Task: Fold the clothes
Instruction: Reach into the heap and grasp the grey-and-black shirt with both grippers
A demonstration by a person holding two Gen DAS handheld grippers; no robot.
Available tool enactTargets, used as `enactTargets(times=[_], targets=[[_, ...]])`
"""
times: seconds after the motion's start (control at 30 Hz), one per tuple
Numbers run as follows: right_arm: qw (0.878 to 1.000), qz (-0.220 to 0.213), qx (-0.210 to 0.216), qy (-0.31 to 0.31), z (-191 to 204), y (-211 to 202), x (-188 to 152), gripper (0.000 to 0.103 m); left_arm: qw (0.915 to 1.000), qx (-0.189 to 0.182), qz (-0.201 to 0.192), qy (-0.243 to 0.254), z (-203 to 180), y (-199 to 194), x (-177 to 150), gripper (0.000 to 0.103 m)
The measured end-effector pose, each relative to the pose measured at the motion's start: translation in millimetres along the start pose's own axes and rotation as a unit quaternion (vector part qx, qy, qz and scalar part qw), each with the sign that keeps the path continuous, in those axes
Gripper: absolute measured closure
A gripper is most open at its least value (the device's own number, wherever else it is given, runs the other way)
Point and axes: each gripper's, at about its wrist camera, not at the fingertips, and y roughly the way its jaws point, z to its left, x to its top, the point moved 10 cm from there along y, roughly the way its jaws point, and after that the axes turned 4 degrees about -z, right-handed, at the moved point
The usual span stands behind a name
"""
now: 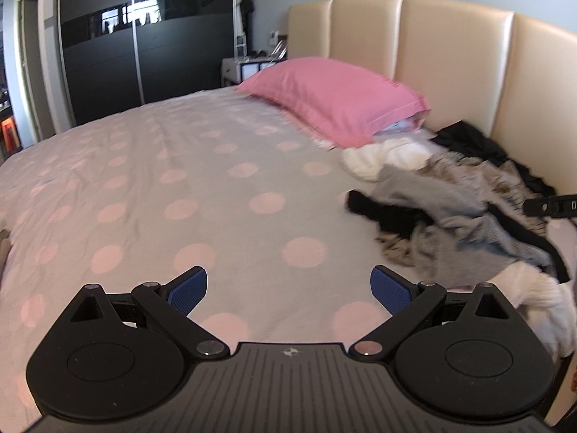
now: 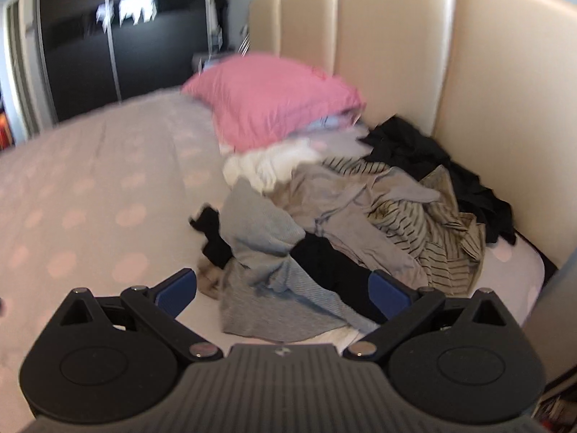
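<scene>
A heap of crumpled clothes [image 2: 360,213] lies on the bed near the headboard: grey, black, white and striped pieces mixed together. In the left wrist view the same clothes heap [image 1: 461,209] sits to the right. My left gripper [image 1: 288,290] hovers open over bare bedspread, left of the heap, holding nothing. My right gripper [image 2: 283,294] is open just above the near edge of the heap, over a grey ribbed garment [image 2: 267,252] and a black piece [image 2: 331,270]. Part of the right gripper [image 1: 551,205] shows at the right edge of the left wrist view.
The bed has a pale bedspread with pink dots [image 1: 162,198]. A pink pillow [image 1: 335,97] lies by the cream padded headboard [image 1: 450,54]. A dark sliding wardrobe [image 1: 144,47] and a bedside table [image 1: 245,66] stand beyond the bed.
</scene>
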Motion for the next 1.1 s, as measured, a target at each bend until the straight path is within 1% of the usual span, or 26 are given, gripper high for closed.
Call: enactTargets(times=[0.03, 0.07, 0.1, 0.17, 0.23, 0.27, 0.3, 0.33, 0.37, 0.43, 0.5, 0.53, 0.6, 0.67, 0.77, 0.83, 0.93, 1.03, 1.1], targets=[[1.0, 0.006, 0.001, -0.006, -1.6, 10.8, -0.5, 0.002, 1.0, 0.005, 0.006, 0.0, 5.8, 4.3, -2.8, 0.004], [1.0, 0.015, 0.005, -0.009, -2.9, 21.9, -2.1, 0.005, 0.9999, 0.01, 0.011, 0.001, 11.7, 8.7, -5.6, 0.004], [1.0, 0.024, 0.008, -0.013, -4.2, 33.0, -3.6, 0.01, 0.9998, 0.014, 0.016, 0.001, 17.3, 12.7, -8.3, 0.004], [0.999, 0.043, 0.015, -0.02, -6.9, 55.1, -6.6, 0.014, 0.9994, 0.021, 0.027, 0.004, 27.8, 19.2, -12.8, 0.004], [0.998, 0.053, 0.013, -0.026, -10.0, 75.0, -9.0, 0.015, 0.9989, 0.027, 0.037, 0.006, 38.2, 25.6, -17.3, 0.004], [0.998, 0.058, 0.002, -0.028, -13.2, 85.1, -9.6, 0.019, 0.9987, 0.03, 0.042, 0.007, 43.5, 28.8, -19.5, 0.004], [0.997, 0.065, -0.006, -0.028, -16.7, 94.4, -10.7, 0.029, 0.9983, 0.033, 0.047, 0.008, 48.7, 32.0, -21.8, 0.004], [0.997, 0.073, -0.012, -0.028, -19.8, 102.3, -12.2, 0.035, 0.998, 0.036, 0.052, 0.009, 53.9, 35.1, -24.0, 0.004], [0.996, 0.083, -0.015, -0.03, -22.5, 109.7, -13.8, 0.044, 0.9976, 0.039, 0.057, 0.01, 59.2, 38.3, -26.2, 0.004], [0.995, 0.092, -0.016, -0.032, -25.1, 118.0, -15.6, 0.048, 0.9967, 0.046, 0.066, 0.012, 69.6, 44.0, -30.2, 0.004], [0.994, 0.097, -0.013, -0.039, -24.1, 122.3, -14.8, 0.062, 0.9963, 0.052, 0.067, 0.015, 76.3, 39.8, -29.3, 0.004], [0.994, 0.099, -0.012, -0.043, -22.9, 123.0, -13.7, 0.066, 0.9962, 0.053, 0.067, 0.017, 78.6, 35.9, -28.4, 0.004], [0.994, 0.097, -0.008, -0.042, -19.9, 119.4, -9.7, 0.077, 0.996, 0.056, 0.065, 0.022, 83.3, 28.2, -26.5, 0.004], [0.995, 0.09, 0.003, -0.032, -16.8, 111.5, -4.3, 0.083, 0.9958, 0.059, 0.064, 0.027, 87.9, 20.5, -24.6, 0.004], [0.997, 0.07, 0.042, -0.008, -5.1, 88.9, 10.1, 0.088, 0.9955, 0.063, 0.062, 0.035, 94.8, 8.9, -21.7, 0.004], [0.996, 0.052, 0.076, -0.002, 10.7, 68.2, 24.0, 0.089, 0.9956, 0.065, 0.057, 0.035, 100.8, -2.7, -17.2, 0.004], [0.991, 0.035, 0.13, -0.011, 50.4, 36.0, 43.2, 0.089, 0.9966, 0.067, 0.043, 0.024, 112.4, -25.9, -6.9, 0.004], [0.984, 0.011, 0.174, -0.038, 102.6, 1.3, 57.8, 0.09, 0.997, 0.072, 0.023, 0.017, 125.5, -52.6, 2.6, 0.004], [0.977, -0.001, 0.207, -0.052, 139.5, -22.0, 64.6, 0.09, 0.9968, 0.079, 0.009, 0.013, 135.6, -69.3, 6.7, 0.004]])
